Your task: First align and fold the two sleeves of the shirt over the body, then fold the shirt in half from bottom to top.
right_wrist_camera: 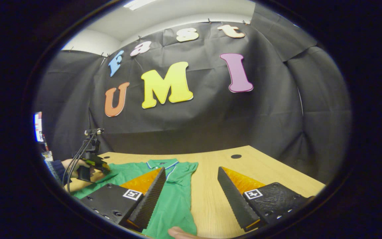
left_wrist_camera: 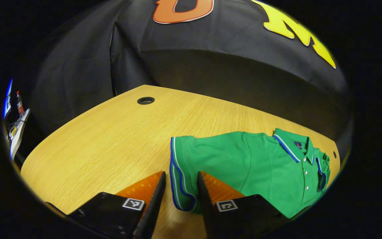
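A green polo shirt (left_wrist_camera: 260, 166) with blue and white trim lies flat on the wooden table (left_wrist_camera: 111, 139), collar (left_wrist_camera: 292, 146) towards the far right in the left gripper view. My left gripper (left_wrist_camera: 181, 173) is open low over the table, and the near sleeve's striped cuff (left_wrist_camera: 177, 186) lies between its fingers. In the right gripper view the shirt (right_wrist_camera: 174, 202) runs away under my right gripper (right_wrist_camera: 191, 169), which hovers wide open above the shirt's right edge and bare table (right_wrist_camera: 211, 199). The left gripper (right_wrist_camera: 90, 162), held by a hand, sits at the shirt's far left side.
The table has a round cable hole (left_wrist_camera: 145, 100) near its back edge and another hole (right_wrist_camera: 235, 156) on the other side. Black cloth walls close in behind. Some clutter (left_wrist_camera: 15, 129) stands beyond the table's left end. A fingertip (right_wrist_camera: 181, 233) shows at the near edge.
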`<state>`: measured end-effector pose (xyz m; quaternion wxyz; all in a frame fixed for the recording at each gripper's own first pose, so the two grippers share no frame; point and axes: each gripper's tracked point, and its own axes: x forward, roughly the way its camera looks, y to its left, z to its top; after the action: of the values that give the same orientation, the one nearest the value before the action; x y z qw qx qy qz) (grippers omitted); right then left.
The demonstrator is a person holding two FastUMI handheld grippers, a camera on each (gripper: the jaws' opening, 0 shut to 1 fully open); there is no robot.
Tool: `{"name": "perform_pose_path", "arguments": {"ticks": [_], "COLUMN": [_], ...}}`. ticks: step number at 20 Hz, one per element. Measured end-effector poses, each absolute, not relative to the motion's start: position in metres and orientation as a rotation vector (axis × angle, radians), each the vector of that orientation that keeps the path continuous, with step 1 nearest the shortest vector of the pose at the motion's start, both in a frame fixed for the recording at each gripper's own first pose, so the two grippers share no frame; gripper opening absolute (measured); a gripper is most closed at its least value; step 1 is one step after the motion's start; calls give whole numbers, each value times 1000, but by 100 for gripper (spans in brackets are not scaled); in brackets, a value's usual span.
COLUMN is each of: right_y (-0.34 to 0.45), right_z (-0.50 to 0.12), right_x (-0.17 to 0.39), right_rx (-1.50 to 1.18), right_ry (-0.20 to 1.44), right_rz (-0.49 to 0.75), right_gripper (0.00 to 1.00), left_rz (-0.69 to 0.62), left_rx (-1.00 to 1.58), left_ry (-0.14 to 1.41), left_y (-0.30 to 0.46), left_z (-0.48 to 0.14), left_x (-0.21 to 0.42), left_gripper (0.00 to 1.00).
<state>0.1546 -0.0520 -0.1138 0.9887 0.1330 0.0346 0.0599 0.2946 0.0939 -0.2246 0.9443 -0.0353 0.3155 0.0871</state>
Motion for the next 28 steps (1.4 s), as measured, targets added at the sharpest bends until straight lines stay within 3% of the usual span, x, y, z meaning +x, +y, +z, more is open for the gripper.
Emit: {"name": "perform_pose_path", "arguments": {"ticks": [1,2,3,5,12,23,26,28], "right_y": [-53,-54,-52,-49,-45,-47,-48,-47], "right_z": [-116,-117,-118,-119,-121,-122,-124,-124], "right_x": [155,154,154,155,154,157,157,157], "right_rx": [266,266,265,269,267,265,275,285], "right_ry": [71,76,81,87,92,92,109,108], "right_rz": [117,114,116,124,135,118,114,118], "right_gripper": [95,92,95,95,95,95,92,95], "left_rz": [149,142,134,143,127,-15,-42,-67], "left_rx": [-71,-64,-62,-58,16,123,119,97], "left_ry": [648,654,658,663,620,602,610,617], "left_y": [89,88,86,86,60,-36,-60,-74], "left_z": [-224,-224,-224,-223,-193,-170,-171,-171], "left_x": [298,299,300,300,305,305,299,294], "left_gripper": [46,35,20,11,10,10,13,27]}}
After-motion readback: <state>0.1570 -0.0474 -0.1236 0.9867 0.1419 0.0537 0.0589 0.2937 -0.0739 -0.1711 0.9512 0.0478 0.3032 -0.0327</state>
